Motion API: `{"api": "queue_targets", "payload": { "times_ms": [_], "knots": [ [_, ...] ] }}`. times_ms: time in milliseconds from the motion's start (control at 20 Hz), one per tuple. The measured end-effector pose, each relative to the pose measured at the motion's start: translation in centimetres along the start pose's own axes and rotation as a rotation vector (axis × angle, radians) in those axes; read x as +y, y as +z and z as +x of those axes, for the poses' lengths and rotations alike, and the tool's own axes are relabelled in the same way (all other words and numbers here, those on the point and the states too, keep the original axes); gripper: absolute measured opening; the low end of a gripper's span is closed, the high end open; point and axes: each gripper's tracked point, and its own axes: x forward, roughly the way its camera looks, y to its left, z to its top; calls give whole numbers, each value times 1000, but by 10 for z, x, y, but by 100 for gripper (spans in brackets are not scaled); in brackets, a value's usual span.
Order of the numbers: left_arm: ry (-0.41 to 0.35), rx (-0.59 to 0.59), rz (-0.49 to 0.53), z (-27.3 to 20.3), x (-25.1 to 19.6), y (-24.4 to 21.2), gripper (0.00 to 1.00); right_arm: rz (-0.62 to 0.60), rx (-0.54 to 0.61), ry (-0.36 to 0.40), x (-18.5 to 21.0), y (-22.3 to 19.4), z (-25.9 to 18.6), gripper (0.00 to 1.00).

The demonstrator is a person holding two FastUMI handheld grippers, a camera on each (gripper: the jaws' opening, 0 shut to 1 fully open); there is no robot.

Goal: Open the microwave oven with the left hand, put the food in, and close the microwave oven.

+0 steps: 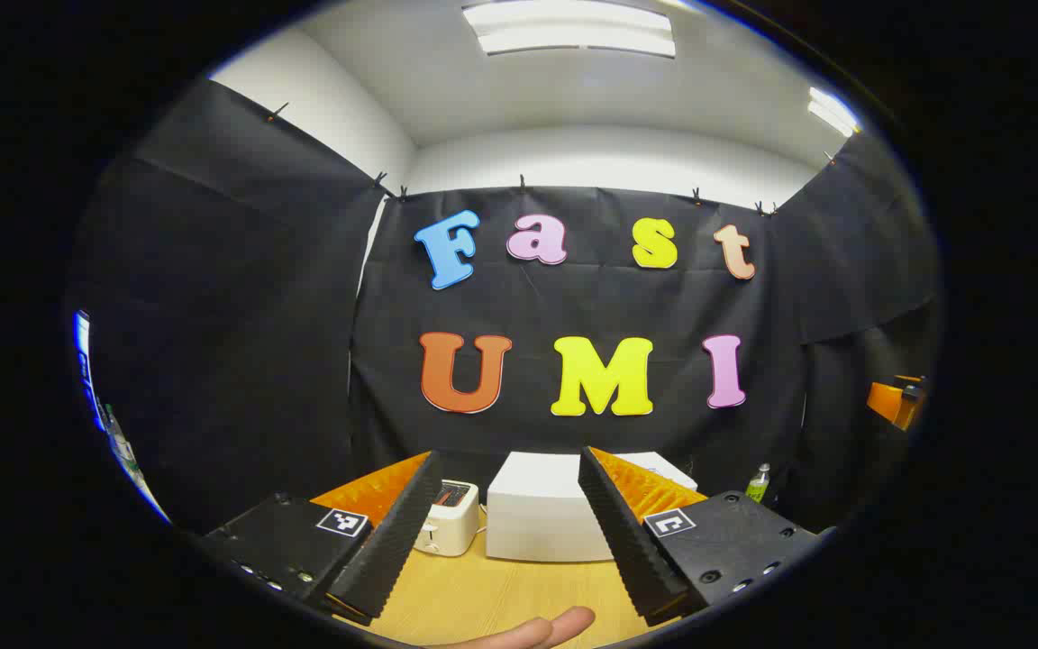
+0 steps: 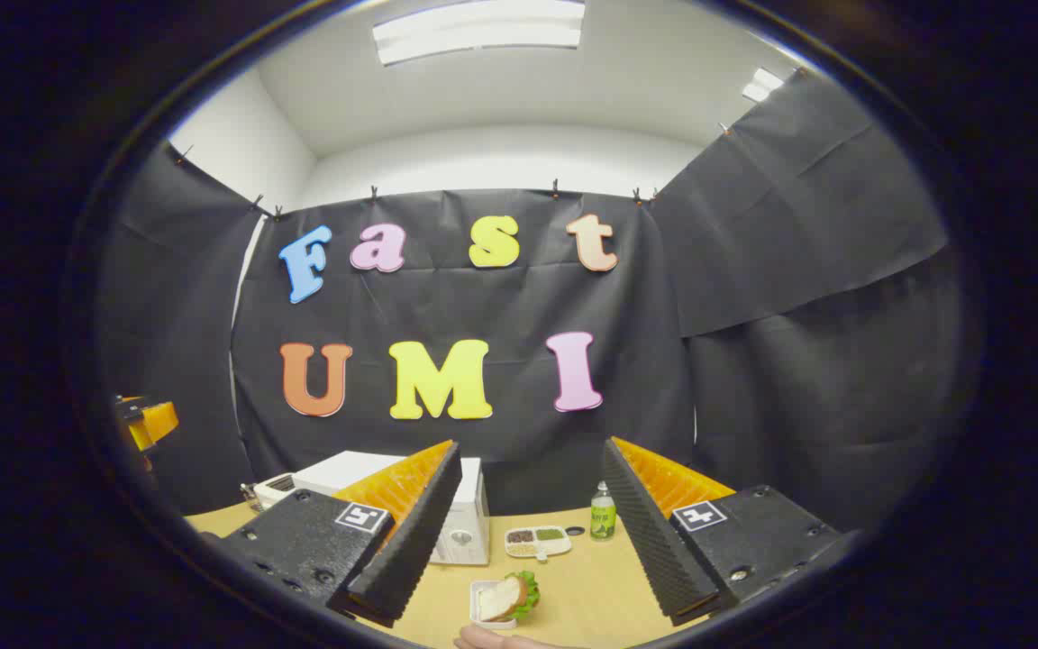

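While both grippers are held above the wooden table point(image 1: 492, 595), nothing is gripped by either. In the left gripper view, the left gripper point(image 1: 505, 532) is seen with its fingers spread wide, and the white microwave oven point(image 1: 541, 518) is framed between them at the back of the table, close to the booth's black wall. A white toaster point(image 1: 451, 527) is seen just beside the microwave, and a small green bottle point(image 1: 758, 482) is visible at the far side of it. A fingertip point(image 1: 564, 626) is visible at the bottom edge.

In the right gripper view, the right gripper point(image 2: 532, 536) is likewise seen with its fingers spread apart. The food, a sandwich with lettuce point(image 2: 508, 597), is seen lying in a small white tray point(image 2: 481, 606) on the table near the front edge, between the fingers. Behind it a divided white dish point(image 2: 537, 541) with fillings is seen, with the green bottle point(image 2: 603, 514) standing just beside it. The microwave oven point(image 2: 465, 518) is partly hidden behind one finger; its door cannot be judged open or closed.
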Motion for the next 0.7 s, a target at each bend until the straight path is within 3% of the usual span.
{"api": "queue_targets", "payload": {
  "times_ms": [50,100,150,200,250,350,400,450,500,550,600,650,700],
  "knots": [
    [5,-2,-3,0,3,3,95,-5,4,0,-1,-1,0,99],
    [8,-4,4,0,5,4,84,-5,4,-3,-3,-1,-1,99],
    [8,-3,9,1,5,3,95,-4,2,-1,-4,0,1,91],
    [5,2,10,2,5,2,84,-1,3,0,-5,-1,1,91],
    [0,7,12,0,3,0,84,3,4,0,-6,-3,1,99],
    [0,14,16,2,5,-3,84,-3,2,-13,-11,-5,4,99],
    [-1,19,18,3,4,-5,84,-7,-3,-21,-14,-4,4,91],
    [6,26,21,4,5,-5,84,-7,-2,-22,-14,-5,5,91],
    [15,33,18,5,7,-9,84,0,1,-15,-12,-7,5,99],
    [17,35,15,7,6,-10,84,3,8,-7,-10,-10,6,92],
    [14,36,14,10,4,-12,95,5,11,-3,-11,-11,6,99],
    [12,43,12,12,4,-16,84,6,11,-3,-14,-12,8,99],
    [9,51,13,14,1,-19,84,9,10,-5,-16,-13,10,99]
  ]
}}
